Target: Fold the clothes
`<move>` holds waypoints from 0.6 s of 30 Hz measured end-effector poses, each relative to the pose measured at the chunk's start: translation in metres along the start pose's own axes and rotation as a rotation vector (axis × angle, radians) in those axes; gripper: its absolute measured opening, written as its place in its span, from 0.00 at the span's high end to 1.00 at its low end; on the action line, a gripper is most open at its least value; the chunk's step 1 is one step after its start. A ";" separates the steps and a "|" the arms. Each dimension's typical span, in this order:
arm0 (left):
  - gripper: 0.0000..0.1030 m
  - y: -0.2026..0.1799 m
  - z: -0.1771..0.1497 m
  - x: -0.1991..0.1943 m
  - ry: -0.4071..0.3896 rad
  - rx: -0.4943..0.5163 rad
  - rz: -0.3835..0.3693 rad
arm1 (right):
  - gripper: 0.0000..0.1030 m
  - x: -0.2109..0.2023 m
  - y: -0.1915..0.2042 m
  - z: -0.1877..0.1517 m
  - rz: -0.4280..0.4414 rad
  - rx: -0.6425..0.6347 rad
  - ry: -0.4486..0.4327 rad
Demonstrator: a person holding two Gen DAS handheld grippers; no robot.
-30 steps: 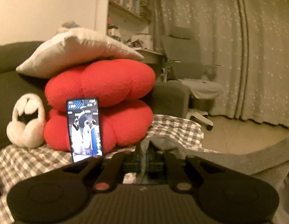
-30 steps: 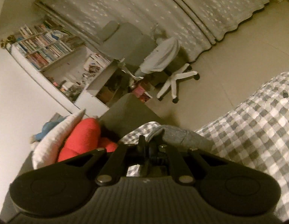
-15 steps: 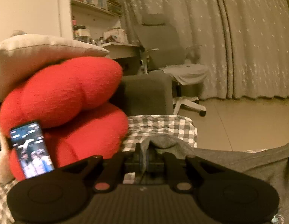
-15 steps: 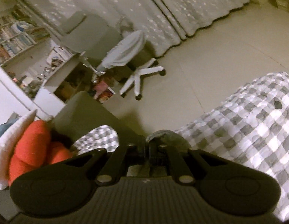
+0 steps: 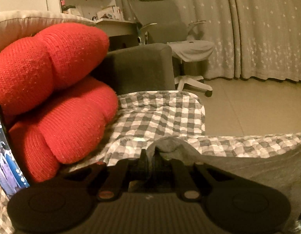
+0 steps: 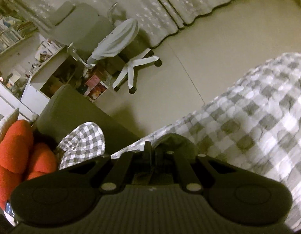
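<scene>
The checkered cover [image 5: 160, 115] is lying over the sofa as the folding surface, and the grey garment [image 5: 247, 167] is stretching across its near right part. The left gripper [image 5: 153, 156] is pinching a garment edge to keep it taut, while the right gripper [image 6: 153, 152], jaws opening, is probably letting its bunched grey fold [image 6: 177, 140] settle down.

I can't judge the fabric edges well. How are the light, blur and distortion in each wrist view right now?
Left wrist: dim, warm yellow light, strong fisheye bending of the curtains, red cushions fairly sharp, grey garment dark. Right wrist: same cast, tilted, checked sheet smeared by blur.
</scene>
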State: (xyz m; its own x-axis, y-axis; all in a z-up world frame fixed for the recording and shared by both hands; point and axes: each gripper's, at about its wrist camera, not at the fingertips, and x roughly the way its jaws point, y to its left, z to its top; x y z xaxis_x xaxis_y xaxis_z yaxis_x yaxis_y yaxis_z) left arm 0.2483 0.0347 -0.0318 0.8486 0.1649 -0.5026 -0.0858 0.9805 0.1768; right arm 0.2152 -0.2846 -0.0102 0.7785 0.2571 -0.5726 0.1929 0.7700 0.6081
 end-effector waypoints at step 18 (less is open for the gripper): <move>0.43 0.013 -0.004 -0.069 0.094 -0.137 -0.023 | 0.57 -0.055 0.023 -0.021 0.034 -0.006 -0.003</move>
State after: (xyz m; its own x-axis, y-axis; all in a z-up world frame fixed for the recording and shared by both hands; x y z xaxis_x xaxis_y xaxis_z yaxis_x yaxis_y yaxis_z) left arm 0.1865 0.0365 0.0024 0.7991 0.1456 -0.5833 -0.1429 0.9884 0.0510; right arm 0.1640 -0.2686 0.0238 0.7866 0.2816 -0.5495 0.1623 0.7643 0.6241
